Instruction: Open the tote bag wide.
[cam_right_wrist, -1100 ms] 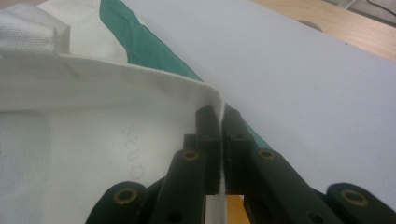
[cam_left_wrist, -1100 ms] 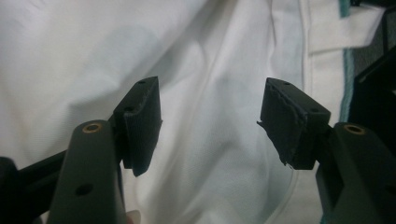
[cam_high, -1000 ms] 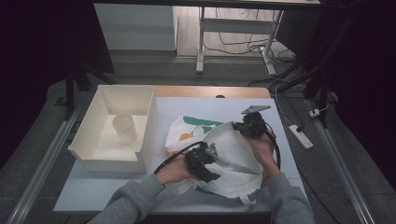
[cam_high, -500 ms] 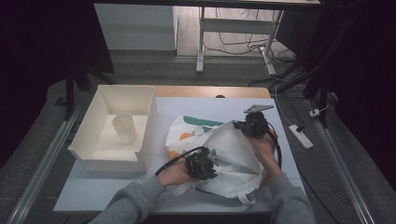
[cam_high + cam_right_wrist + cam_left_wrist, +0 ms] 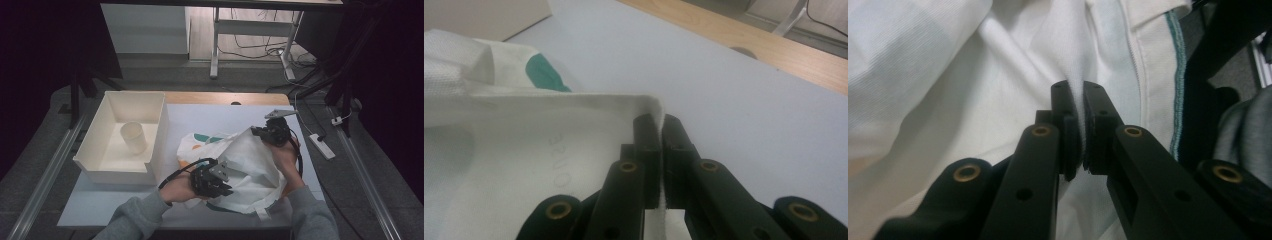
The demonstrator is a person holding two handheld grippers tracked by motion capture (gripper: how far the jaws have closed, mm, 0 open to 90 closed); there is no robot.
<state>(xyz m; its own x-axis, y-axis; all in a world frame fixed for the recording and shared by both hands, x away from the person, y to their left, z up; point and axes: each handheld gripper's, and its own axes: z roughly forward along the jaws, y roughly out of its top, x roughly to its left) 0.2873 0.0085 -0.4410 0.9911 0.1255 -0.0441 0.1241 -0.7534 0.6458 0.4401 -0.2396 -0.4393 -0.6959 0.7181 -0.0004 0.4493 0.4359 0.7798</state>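
Cup (image 5: 132, 136) in tray (image 5: 95, 161), left of bag (image 5: 250, 170)

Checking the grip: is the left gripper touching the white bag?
Touching: the left gripper view shows the left gripper pinching a fold of the white bag.

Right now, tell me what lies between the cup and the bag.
In the high view, the tray's right wall stands between the cup inside it and the bag; beyond that wall a short strip of bare table reaches the bag.
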